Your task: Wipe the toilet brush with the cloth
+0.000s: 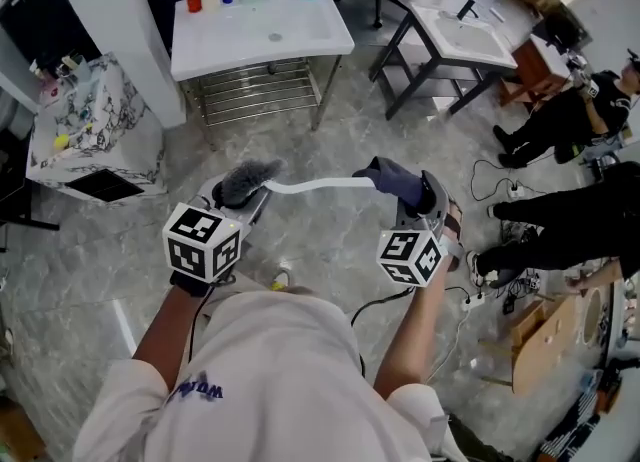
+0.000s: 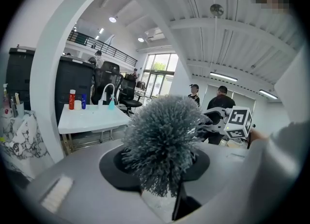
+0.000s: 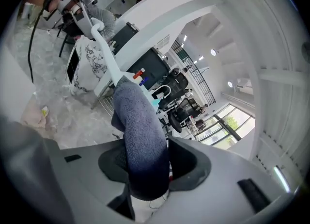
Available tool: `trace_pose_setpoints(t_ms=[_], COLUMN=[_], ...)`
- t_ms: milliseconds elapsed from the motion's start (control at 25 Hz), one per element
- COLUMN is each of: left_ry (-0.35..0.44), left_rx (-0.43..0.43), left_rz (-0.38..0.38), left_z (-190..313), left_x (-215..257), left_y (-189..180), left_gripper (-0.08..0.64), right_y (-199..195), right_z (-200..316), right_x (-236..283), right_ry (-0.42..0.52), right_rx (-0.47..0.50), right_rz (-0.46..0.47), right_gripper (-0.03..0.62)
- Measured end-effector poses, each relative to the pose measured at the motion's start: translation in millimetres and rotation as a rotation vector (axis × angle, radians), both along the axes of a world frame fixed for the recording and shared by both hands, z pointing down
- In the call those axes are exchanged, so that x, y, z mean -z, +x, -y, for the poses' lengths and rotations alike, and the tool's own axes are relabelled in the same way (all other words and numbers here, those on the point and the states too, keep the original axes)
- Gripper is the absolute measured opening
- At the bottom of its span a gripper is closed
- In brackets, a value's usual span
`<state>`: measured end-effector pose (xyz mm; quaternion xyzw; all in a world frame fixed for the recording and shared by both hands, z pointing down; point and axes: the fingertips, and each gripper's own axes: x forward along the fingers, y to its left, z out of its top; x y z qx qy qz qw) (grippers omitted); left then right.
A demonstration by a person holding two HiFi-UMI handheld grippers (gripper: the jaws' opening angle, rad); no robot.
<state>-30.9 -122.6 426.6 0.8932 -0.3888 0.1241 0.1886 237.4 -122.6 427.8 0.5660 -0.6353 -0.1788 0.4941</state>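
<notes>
Two grippers, one brush slung between them, held in the air over a marbled floor.

Left gripper: jaws closed on the toilet brush right at the neck. In the left gripper view the grey bristle head sits just past the pads and fills the middle of the picture, bristles fanned out over both jaws.

From that grip the white handle runs in a shallow curve toward the person's right, roughly level in the head view.

Right gripper: jaws stand fairly wide but are filled. A thick fold of blue-grey cloth is pressed between the pads, and the cloth wraps the far end of the handle. In the right gripper view the cloth rises straight out of the gap between the jaws, and the handle emerges from its top and leads off to the left gripper at upper left.

Bare handle shows between the two grippers; they are apart, joined only by the brush.

Beyond them, a white table with small bottles on it.
</notes>
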Motion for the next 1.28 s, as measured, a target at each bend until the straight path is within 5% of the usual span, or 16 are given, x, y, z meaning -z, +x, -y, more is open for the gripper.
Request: trace_pose_setpoints(t_ms=[240, 480, 800, 1280], left_ry=[-0.014, -0.053, -0.021, -0.027], left_rx=[-0.006, 0.023, 0.013, 0.010], left_rz=[-0.002, -0.036, 0.030, 0.029], left_z=[0, 0, 2, 4], left_x=[-1, -6, -7, -10], left_y=[-1, -6, -1, 17], left_gripper=[0.153, 0.152, 0.149, 0.147], right_y=[7, -10, -53, -127], right_z=[-4, -6, -6, -10], right_x=[2, 8, -10, -1], right_ry=[-0.004, 0.052, 0.023, 0.006], right_rx=[-0.018, 0.033, 0.109, 0.246], right_rz=[0.025, -0.071, -0.138, -0.074], right_gripper=[0.181, 0.169, 0.132, 0.126])
